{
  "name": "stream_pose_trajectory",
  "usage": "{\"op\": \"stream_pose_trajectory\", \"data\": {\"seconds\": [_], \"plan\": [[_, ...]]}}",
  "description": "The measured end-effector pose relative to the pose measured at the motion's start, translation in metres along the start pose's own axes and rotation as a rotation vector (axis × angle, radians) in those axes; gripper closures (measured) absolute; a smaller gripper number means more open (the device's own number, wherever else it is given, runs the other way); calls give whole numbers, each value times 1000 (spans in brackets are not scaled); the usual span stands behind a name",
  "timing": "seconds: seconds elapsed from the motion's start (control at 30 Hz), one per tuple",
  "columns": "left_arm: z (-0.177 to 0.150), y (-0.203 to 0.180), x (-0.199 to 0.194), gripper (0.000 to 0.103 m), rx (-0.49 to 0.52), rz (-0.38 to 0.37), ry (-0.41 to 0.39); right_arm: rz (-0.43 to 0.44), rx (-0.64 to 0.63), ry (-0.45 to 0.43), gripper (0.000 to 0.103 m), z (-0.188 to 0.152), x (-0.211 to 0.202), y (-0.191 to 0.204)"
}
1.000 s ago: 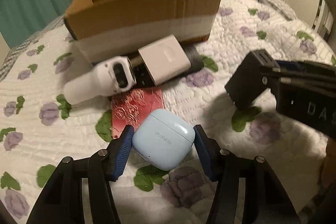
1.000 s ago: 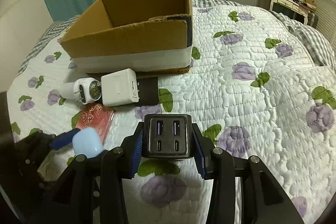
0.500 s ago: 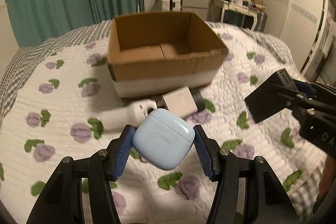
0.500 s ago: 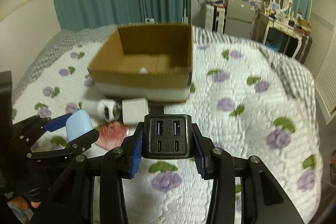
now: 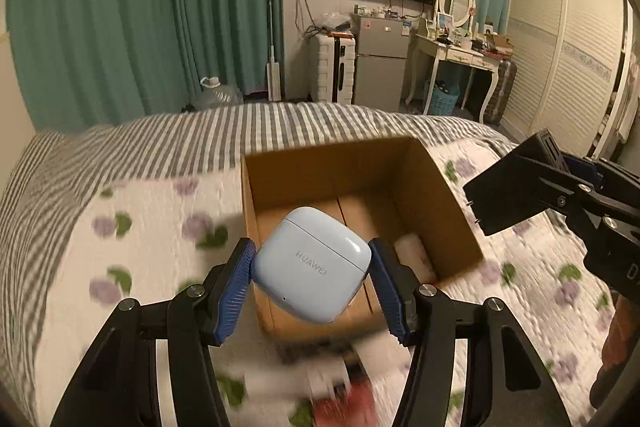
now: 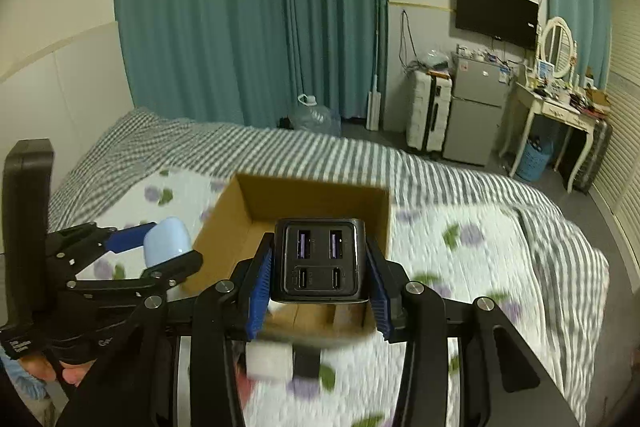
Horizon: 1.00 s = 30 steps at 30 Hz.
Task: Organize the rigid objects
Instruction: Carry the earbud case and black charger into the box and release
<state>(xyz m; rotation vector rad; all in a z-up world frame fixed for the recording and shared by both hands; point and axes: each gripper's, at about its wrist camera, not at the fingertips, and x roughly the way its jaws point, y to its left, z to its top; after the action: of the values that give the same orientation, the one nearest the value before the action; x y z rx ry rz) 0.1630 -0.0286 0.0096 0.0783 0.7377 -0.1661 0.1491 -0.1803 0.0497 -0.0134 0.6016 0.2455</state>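
bed (image 5: 152,227): floral quilt, striped far end | centre: open cardboard box (image 5: 432,187) | near: blurred white block (image 6: 268,361), red item (image 5: 348,407)

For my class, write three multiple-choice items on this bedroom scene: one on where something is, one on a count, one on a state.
1. Where does the cardboard box stand?
A. on the bed's quilt
B. on the dressing table
C. on the floor

2. How many ports show on the front of the black charger?
A. two
B. four
C. six

3. What is the state of the left hand-held gripper?
A. open and empty
B. shut on the light blue earbuds case
C. shut on a red card

Answers: 1 A, the floral quilt lies around the box on all visible sides. 2 B, the right wrist view shows two ports above and two below. 3 B, both blue pads press on the case's sides, which hangs above the box.
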Motion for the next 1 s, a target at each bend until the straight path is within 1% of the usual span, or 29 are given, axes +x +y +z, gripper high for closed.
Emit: {"op": "stream_pose_trajectory", "data": {"seconds": [0.13,0.23,0.33,0.4,0.47,0.53,0.67,0.77,0.87,1.0], "plan": [[26,0,41,44,18,4,5,10,-17,-15,62,22,37,-7],[32,-4,69,44,36,8,23,23,-11,-27,62,34,69,-16],[30,-11,95,44,61,5,38,27,-2,-21,62,33,93,-26],[28,-13,103,44,53,10,30,33,0,-12,62,28,105,-31],[25,-13,111,44,42,-1,45,38,4,14,62,20,121,-38],[24,-13,115,42,36,4,57,34,7,36,62,16,133,-43],[24,-5,113,41,11,-9,67,40,17,48,62,14,144,-51],[27,-1,108,37,-7,11,62,44,8,57,62,13,148,-51],[31,1,104,37,-14,27,55,45,13,66,61,11,151,-51],[29,6,96,36,-17,31,54,38,19,75,61,11,155,-53]]}}
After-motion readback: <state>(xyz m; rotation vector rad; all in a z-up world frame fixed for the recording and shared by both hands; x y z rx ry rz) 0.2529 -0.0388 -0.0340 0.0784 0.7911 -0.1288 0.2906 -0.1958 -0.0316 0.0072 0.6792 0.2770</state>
